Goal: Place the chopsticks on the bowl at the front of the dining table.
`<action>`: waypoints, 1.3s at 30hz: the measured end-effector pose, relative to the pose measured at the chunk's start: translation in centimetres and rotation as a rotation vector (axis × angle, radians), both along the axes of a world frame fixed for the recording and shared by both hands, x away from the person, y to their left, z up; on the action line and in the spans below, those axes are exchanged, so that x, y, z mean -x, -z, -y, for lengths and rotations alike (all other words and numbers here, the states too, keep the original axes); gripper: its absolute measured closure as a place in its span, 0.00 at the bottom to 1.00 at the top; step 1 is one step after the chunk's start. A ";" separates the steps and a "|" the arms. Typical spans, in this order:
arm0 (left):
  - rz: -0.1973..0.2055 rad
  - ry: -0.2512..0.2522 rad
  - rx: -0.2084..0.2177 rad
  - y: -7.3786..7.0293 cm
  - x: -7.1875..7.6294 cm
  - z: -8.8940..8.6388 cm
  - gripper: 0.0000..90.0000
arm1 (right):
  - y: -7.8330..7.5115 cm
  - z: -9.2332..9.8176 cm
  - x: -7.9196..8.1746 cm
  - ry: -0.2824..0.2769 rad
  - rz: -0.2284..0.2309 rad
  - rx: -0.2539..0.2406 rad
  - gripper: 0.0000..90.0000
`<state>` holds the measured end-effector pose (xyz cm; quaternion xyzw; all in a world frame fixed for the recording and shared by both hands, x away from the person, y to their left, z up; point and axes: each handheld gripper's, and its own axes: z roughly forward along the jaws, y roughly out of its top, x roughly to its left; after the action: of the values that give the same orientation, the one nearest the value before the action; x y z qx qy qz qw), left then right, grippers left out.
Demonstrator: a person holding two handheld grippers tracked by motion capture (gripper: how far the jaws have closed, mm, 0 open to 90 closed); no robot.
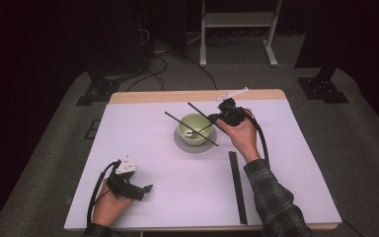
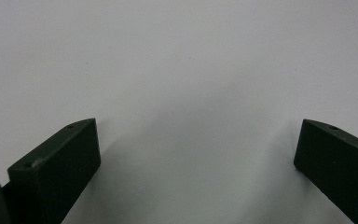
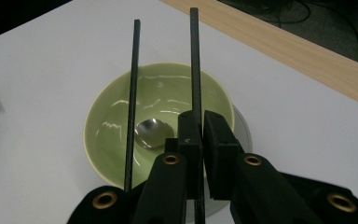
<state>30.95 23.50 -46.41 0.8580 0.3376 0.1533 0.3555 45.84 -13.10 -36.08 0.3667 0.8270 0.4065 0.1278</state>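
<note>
My right gripper (image 3: 199, 154) has its jaws closed to a narrow gap on one black chopstick (image 3: 195, 70), clamped between the pads near its lower part. The stick runs up and away from the jaws, across the bowl and past its far rim. In the high view the right gripper (image 1: 223, 117) sits at the right edge of the bowl, with my right hand (image 1: 242, 136) behind it and the cable trailing back along the plaid sleeve (image 1: 271, 197).

A second black chopstick (image 3: 131, 102) lies nearly parallel to the gripped one, on its left in the right gripper view. It spans the bowl from near rim to far rim. Its lower end passes beside the gripper body; I cannot tell whether it touches the jaws.

The pale green bowl (image 3: 102, 121) stands on a grey round saucer (image 1: 180, 143) near the middle of the table. A metal spoon bowl (image 3: 152, 133) rests at the bottom of the green bowl, between the two chopsticks as seen from above the jaws.

My left gripper (image 1: 145, 190) rests at the near left of the table in my left hand (image 1: 111, 205), well apart from the bowl. Its jaws stand wide apart with nothing between them, only the white table cover (image 2: 182, 70) below.

A long black bar (image 1: 237, 185) lies on the white cover near the right forearm. The wooden table edge (image 1: 143, 97) shows along the far side.
</note>
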 end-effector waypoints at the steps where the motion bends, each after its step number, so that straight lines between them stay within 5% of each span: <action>1: 0.000 0.000 0.000 0.0 0.0 0.0 0.00 | 0.0 -0.2 -0.1 0.000 -0.001 -0.003 0.95; 24: -0.001 0.000 0.001 0.0 0.0 0.0 0.00 | 1.6 -4.9 -3.0 -0.025 -0.046 0.033 0.95; 39: 0.000 0.000 -0.001 0.0 0.0 0.0 0.00 | 2.5 -5.9 -3.5 -0.032 -0.062 0.036 0.95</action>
<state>30.94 23.50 -46.39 0.8582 0.3374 0.1531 0.3551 49.37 -7.20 -38.61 0.3634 0.8436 0.3818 0.1023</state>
